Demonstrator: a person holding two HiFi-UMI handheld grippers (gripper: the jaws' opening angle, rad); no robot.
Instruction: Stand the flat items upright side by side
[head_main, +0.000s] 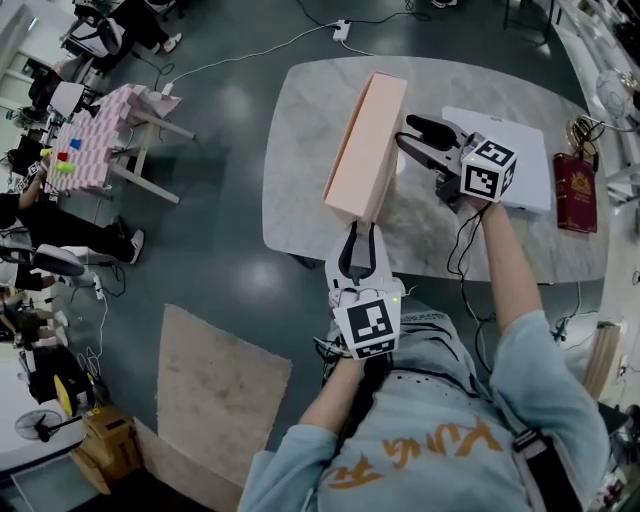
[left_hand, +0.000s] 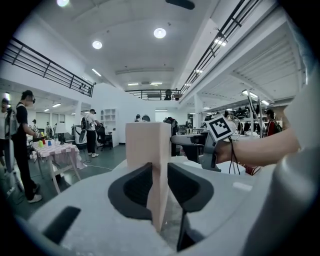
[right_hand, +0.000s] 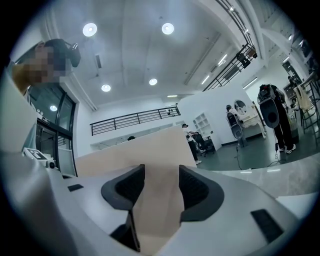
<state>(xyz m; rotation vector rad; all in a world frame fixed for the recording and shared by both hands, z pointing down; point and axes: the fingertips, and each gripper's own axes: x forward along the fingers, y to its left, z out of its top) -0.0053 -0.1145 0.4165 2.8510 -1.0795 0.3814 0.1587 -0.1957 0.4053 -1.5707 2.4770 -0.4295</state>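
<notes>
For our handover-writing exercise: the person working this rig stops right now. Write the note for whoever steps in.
The left gripper has its fingers shut on the near end of the pink box.
The right gripper grips the same box from the right.
It is upright on its long edge over the table; the white flat item and dark red book lie flat to its right.
Done: first item raised, not released.
Left: release it standing, then stand the other two beside it.

A beige rug (head_main: 215, 400) lies on the dark floor (head_main: 230, 150), a pink-checked table (head_main: 100, 140) well apart
</notes>
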